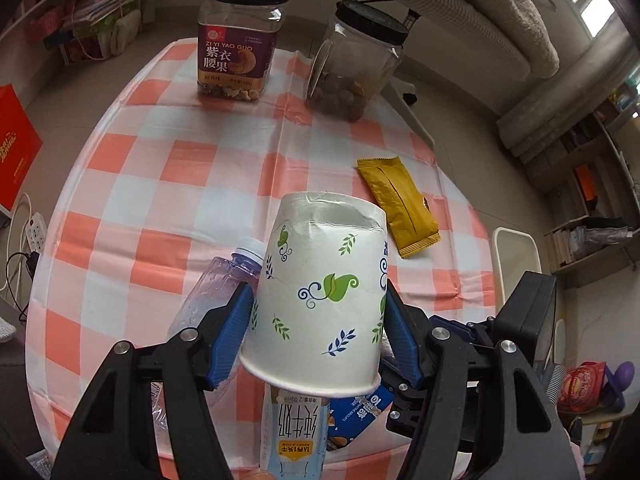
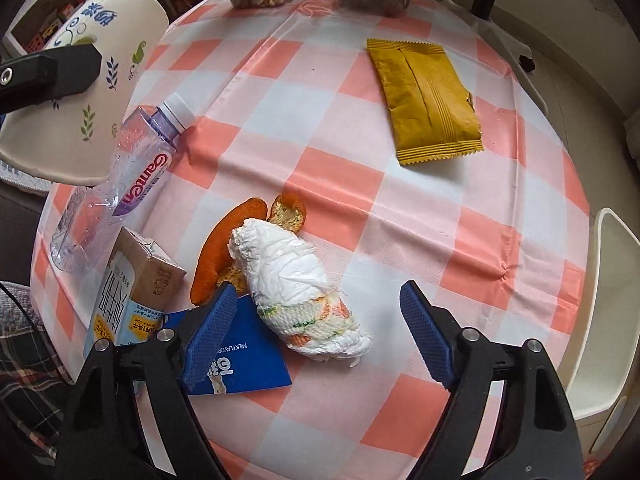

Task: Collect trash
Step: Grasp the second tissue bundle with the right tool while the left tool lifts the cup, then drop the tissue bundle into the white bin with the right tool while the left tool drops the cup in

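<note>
My left gripper [image 1: 320, 300] is shut on a crumpled white paper cup [image 1: 320, 300] with leaf prints, held upside down above the checked table; the cup also shows at the upper left of the right wrist view [image 2: 104, 76]. My right gripper [image 2: 316, 296] is open, low over a crumpled white tissue [image 2: 296, 280] that lies between its fingers. Orange peel [image 2: 224, 248], a blue snack wrapper [image 2: 244, 364], a milk carton [image 2: 128, 300] and an empty plastic bottle [image 2: 132, 176] lie on the table's left. A yellow snack packet [image 2: 428, 96] lies farther right.
Two black-lidded jars, one of cashews [image 1: 236, 44] and one of dark nuts [image 1: 352, 68], stand at the table's far edge. A white chair [image 2: 600, 320] stands by the table's right edge. Shelves and boxes line the room beyond.
</note>
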A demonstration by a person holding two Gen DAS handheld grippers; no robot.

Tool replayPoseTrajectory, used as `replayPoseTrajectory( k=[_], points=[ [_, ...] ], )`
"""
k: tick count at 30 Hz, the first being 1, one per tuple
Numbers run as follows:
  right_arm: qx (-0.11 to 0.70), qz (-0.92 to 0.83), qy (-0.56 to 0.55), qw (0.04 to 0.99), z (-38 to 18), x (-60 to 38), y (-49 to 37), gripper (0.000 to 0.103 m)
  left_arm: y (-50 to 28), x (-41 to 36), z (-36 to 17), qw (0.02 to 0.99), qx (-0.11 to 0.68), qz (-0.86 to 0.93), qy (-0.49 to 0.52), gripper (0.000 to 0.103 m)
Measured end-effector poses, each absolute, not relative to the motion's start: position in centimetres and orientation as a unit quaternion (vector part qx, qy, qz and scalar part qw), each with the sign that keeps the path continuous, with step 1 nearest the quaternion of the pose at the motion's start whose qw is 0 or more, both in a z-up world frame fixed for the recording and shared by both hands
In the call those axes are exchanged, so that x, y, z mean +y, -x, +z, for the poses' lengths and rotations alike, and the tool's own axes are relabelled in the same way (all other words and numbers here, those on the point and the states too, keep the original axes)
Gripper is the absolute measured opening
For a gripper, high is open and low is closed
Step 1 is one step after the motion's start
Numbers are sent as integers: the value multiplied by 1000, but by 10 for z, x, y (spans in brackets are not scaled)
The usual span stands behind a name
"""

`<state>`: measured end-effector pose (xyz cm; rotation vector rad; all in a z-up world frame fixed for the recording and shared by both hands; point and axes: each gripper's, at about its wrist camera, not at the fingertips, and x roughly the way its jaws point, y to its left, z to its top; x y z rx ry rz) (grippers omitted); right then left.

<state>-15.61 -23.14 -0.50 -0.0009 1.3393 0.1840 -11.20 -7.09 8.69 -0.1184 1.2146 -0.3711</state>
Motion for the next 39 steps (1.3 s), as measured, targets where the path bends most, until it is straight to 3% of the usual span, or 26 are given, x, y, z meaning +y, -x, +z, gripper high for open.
replayPoseTrajectory(
  k=[1, 3, 4, 9, 17, 29, 39],
  points=[
    [624, 85, -2, 777, -8, -230, 154, 66, 111, -68, 86, 804, 567, -170, 58, 63],
    [628, 96, -28, 772, -10, -231, 151, 41, 109, -62, 85, 805, 567, -164, 63, 63],
    [628, 96, -33, 772, -8, -230, 149, 40, 109, -59, 83, 804, 568, -162, 66, 63],
    [606, 87, -44, 790, 9, -231, 143, 39, 106, -49, 79, 799, 573, -157, 91, 63],
    [537, 94, -57, 837, 53, -226, 145, 39, 128, -45, 133, 865, 438, -206, 130, 63],
    [380, 41, -79, 921, 119, -251, 155, 39, 139, -54, 152, 909, 377, -150, 95, 63],
    [323, -26, -70, 943, 143, -275, 175, 39, 156, -82, 155, 937, 335, -95, 23, 64]
  ],
)
